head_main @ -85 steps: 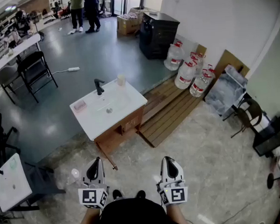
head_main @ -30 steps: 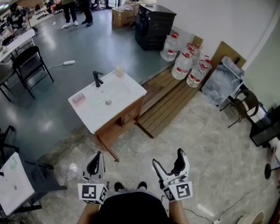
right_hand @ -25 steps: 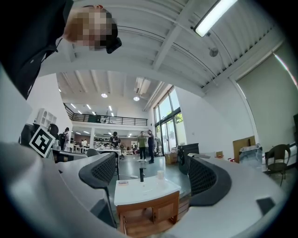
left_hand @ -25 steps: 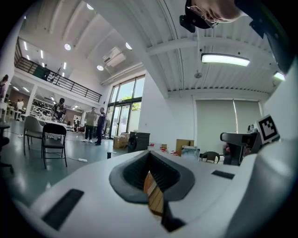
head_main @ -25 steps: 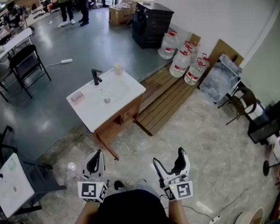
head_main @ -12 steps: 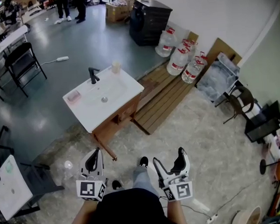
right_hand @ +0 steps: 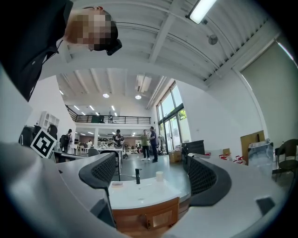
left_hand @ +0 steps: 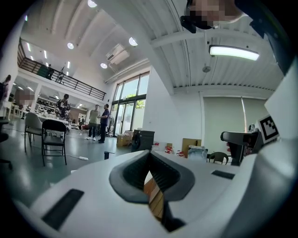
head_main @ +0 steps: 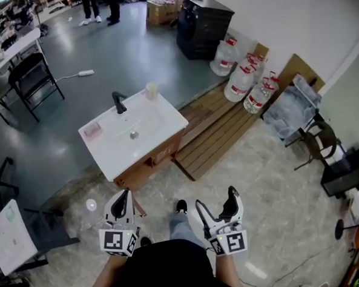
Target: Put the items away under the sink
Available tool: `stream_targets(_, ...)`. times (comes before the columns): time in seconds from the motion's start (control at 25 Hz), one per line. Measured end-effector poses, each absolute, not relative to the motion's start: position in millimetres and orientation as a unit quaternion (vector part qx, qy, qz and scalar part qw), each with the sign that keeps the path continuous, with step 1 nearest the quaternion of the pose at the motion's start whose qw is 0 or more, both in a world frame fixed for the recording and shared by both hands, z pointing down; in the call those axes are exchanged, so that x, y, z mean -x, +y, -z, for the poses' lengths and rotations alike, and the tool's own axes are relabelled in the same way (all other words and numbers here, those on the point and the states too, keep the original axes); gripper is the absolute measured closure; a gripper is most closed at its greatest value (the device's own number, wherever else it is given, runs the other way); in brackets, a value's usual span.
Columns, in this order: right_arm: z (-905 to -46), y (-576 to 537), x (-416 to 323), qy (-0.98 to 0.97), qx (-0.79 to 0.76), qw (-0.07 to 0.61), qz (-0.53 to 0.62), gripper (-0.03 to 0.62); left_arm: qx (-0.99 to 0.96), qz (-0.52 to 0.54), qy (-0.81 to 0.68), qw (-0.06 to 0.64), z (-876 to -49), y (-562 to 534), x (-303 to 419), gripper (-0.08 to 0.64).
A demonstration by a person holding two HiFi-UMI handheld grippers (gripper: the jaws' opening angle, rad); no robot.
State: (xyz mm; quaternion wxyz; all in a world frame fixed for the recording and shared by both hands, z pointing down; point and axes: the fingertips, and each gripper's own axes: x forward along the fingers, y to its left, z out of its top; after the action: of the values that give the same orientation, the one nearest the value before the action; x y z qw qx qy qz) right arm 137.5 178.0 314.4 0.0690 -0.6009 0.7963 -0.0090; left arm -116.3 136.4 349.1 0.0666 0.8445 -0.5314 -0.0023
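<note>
The sink (head_main: pixel 109 155) is a white basin on a wooden cabinet (head_main: pixel 153 161), standing on the floor ahead of me. On its top are a black faucet (head_main: pixel 117 102), a pale cup (head_main: pixel 151 90) and a small pink item (head_main: pixel 92 130). My left gripper (head_main: pixel 120 202) is held low at the left, shut with nothing in it, and its pads (left_hand: pixel 139 169) meet. My right gripper (head_main: pixel 218 204) stands open and empty. In the right gripper view the sink (right_hand: pixel 139 194), faucet (right_hand: pixel 137 175) and cup (right_hand: pixel 159 175) show between its pads (right_hand: pixel 100 172).
A wooden pallet (head_main: pixel 215 134) lies right of the sink, with several water jugs (head_main: pixel 242 78) and a black cabinet (head_main: pixel 201 26) behind it. Black chairs (head_main: pixel 32 73) stand far left and a white table (head_main: pixel 9 235) near left. A small clear container (head_main: pixel 91 205) sits on the floor. People (head_main: pixel 98 5) stand far off.
The right gripper has gone from shut to open. I have stepped closer to the sink, and one foot now shows ahead between the grippers. The left gripper stays shut.
</note>
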Motion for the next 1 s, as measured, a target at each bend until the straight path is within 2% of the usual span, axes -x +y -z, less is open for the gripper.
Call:
stream_targets(0.68,-319,-21,-227,0.862,0.502,0.062,0.03,0.123,-0.763,0.002,-0.641,0.08,-333,-10,33,0.554)
stream_targets(1.0,-340,-78,-218,0.876,0.476,0.064,0.044,0.124,-0.73,0.004,-0.677,0.097,-344,-36,36,0.554)
